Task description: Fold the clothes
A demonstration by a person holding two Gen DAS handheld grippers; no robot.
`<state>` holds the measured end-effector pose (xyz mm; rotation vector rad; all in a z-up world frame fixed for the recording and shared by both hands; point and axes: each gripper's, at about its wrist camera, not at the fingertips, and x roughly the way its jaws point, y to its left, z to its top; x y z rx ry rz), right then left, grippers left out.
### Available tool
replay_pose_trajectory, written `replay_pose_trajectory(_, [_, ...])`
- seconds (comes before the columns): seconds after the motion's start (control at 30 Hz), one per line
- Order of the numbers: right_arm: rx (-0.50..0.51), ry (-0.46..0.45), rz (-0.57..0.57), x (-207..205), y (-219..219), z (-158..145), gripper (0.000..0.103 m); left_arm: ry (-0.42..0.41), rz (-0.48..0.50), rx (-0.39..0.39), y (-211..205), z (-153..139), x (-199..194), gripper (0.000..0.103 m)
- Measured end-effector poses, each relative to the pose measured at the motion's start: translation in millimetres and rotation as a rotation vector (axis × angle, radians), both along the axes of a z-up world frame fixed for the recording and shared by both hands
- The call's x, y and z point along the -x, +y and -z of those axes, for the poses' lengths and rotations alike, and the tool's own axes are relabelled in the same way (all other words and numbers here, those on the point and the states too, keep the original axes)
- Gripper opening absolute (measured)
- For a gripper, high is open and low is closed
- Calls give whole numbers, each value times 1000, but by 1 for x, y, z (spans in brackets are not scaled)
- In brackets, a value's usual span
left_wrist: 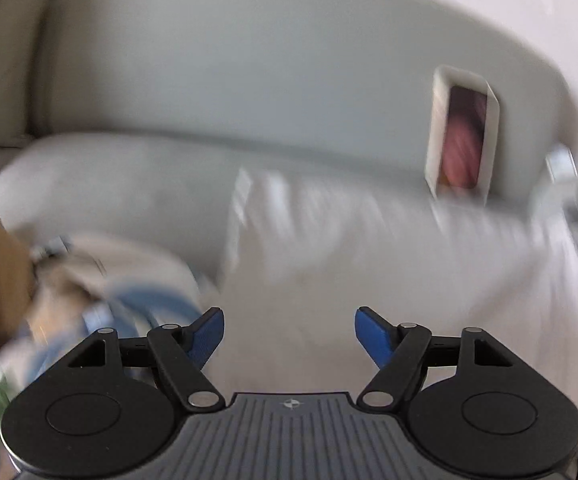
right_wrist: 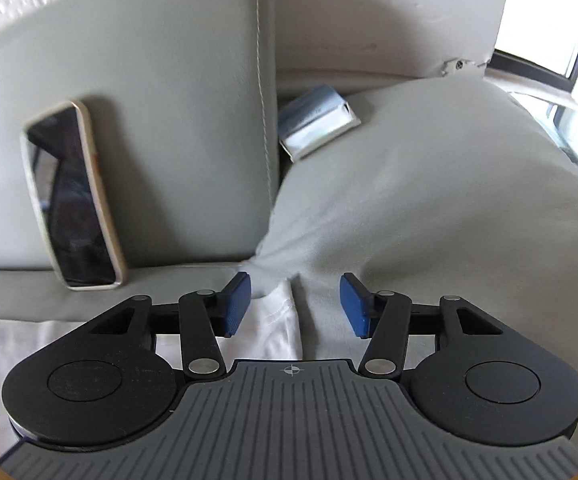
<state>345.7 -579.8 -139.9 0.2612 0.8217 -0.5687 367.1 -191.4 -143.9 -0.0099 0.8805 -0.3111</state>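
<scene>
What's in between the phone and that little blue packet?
In the right wrist view, the sofa's back cushion fills the stretch between the phone and the blue packet, ending at its stitched edge beside the packet.

Grey sofa (right_wrist: 161,80); white garment (right_wrist: 29,344) spread on seat, phone (right_wrist: 75,196) leaning on backrest, grey pillow (right_wrist: 429,184)

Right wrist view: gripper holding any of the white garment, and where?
Nothing held. The right gripper is open; the white garment's corner lies between its fingers with neither pad pressing it. The left gripper is open and empty too.
</scene>
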Motion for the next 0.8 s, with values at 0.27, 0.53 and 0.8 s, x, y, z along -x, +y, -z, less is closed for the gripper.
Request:
replay_pose_trajectory(0.27, [-185,-58,18,26,-26,5,49,83,-31,-42,-12,27,-115,56])
replay_pose_trajectory(0.53, [-263,-84,32,26,-40,12,51,179,37,-10,-24,50,-155,52])
replay_pose_trajectory(0.8, [-265,-80,4,25,-45,16,50,213,124,-26,-37,51,-161,35])
